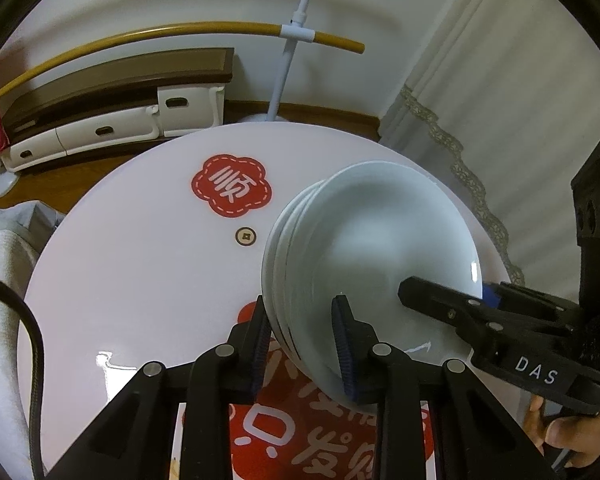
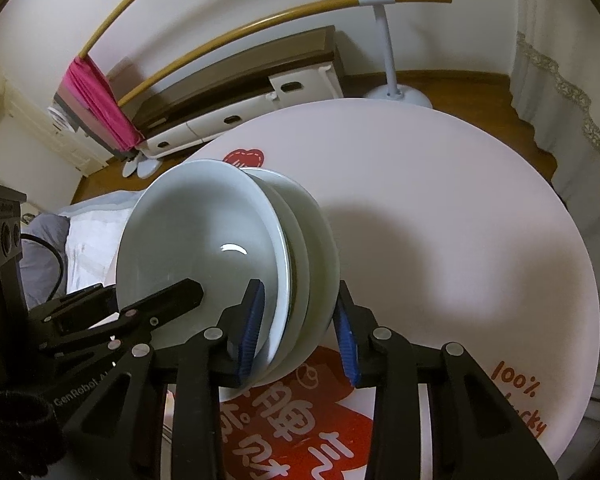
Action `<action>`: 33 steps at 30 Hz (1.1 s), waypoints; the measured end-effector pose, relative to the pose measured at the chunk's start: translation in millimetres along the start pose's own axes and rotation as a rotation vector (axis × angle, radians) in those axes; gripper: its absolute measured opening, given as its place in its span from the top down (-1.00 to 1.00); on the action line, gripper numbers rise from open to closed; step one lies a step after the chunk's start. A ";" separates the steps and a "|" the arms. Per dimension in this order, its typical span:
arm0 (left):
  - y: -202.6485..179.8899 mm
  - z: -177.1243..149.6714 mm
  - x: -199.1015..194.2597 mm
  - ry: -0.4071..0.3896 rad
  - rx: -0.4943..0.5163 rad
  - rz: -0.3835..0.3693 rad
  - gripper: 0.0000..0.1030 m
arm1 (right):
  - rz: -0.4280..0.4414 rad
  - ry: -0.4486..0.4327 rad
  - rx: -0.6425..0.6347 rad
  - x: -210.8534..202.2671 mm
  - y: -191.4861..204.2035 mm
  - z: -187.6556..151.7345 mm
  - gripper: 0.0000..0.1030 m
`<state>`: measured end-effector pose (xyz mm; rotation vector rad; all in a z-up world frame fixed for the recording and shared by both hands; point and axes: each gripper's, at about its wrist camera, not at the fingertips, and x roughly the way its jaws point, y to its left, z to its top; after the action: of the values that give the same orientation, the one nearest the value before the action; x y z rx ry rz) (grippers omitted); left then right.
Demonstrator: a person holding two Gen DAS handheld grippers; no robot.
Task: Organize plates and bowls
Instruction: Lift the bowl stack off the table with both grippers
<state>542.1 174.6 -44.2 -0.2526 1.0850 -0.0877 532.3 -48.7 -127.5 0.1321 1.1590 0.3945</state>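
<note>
Several pale blue-white plates form a stack (image 1: 372,240) (image 2: 196,232) that is tilted up on edge above the round white table (image 1: 140,260) (image 2: 460,220). My left gripper (image 1: 302,340) is shut on the stack's near rim, one blue-ribbed pad on each face. From the other side, my right gripper (image 2: 300,332) is shut on the same stack, its pads bracketing all the plates. Each gripper shows in the other's view: the right one (image 1: 460,300) against the top plate's face, the left one (image 2: 140,304) low on the left.
Red printed stickers (image 1: 232,186) mark the tabletop. Beyond the table are a low cabinet with white drawers (image 1: 112,120), a white rack pole (image 1: 292,60) with yellow bars, a lace-edged curtain (image 1: 500,100) and bedding (image 1: 0,280). A hand (image 1: 572,436) grips the right tool.
</note>
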 end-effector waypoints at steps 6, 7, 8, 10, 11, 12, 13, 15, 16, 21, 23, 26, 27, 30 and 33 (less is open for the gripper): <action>0.6 -1.7 -9.2 -0.017 0.003 0.012 0.50 | 0.017 -0.003 -0.005 -0.5 2.4 -3.6 0.35; 0.5 -1.3 -9.4 -0.017 0.003 0.011 0.50 | 0.017 -0.005 -0.008 -1.4 2.9 -4.3 0.35; 0.5 -1.8 -11.1 -0.018 0.004 0.010 0.50 | 0.017 -0.005 -0.012 -1.9 3.9 -5.1 0.35; 0.7 -2.5 -14.8 -0.021 0.005 0.009 0.50 | 0.020 -0.009 -0.012 -3.9 5.7 -7.7 0.35; -0.2 -3.3 -16.9 -0.023 0.007 0.009 0.50 | 0.020 -0.010 -0.015 -5.0 5.9 -8.5 0.35; -0.6 -3.8 -18.5 -0.026 0.007 0.010 0.50 | 0.021 -0.013 -0.013 -6.7 6.1 -9.2 0.35; -1.3 -4.2 -20.6 -0.028 0.011 0.011 0.50 | 0.021 -0.015 -0.014 -8.5 7.0 -10.5 0.35; -2.5 -6.7 -26.1 -0.033 0.013 0.009 0.50 | 0.022 -0.021 -0.014 -13.0 7.6 -12.6 0.35; -2.5 -6.8 -27.3 -0.034 0.015 0.008 0.50 | 0.023 -0.023 -0.015 -14.6 8.5 -13.3 0.35; -5.2 -16.3 -43.5 -0.054 0.021 0.010 0.50 | 0.025 -0.039 -0.020 -28.5 14.3 -20.3 0.35; -5.9 -21.6 -52.4 -0.064 0.020 0.008 0.50 | 0.026 -0.045 -0.026 -34.8 18.4 -23.9 0.35; -6.4 -31.5 -65.7 -0.080 0.018 0.004 0.50 | 0.028 -0.056 -0.037 -45.4 25.1 -30.0 0.35; -6.6 -35.2 -70.6 -0.085 0.017 0.004 0.50 | 0.028 -0.061 -0.039 -49.5 27.5 -32.4 0.35; -7.7 -46.3 -84.2 -0.098 0.018 0.006 0.50 | 0.025 -0.070 -0.052 -60.9 36.1 -41.2 0.35; -8.6 -57.5 -98.1 -0.111 0.018 0.009 0.50 | 0.026 -0.082 -0.061 -73.3 45.0 -52.8 0.35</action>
<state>446.0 176.0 17.2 -0.2340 0.9740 -0.0748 448.7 -39.5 -71.7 0.1091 1.0638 0.4436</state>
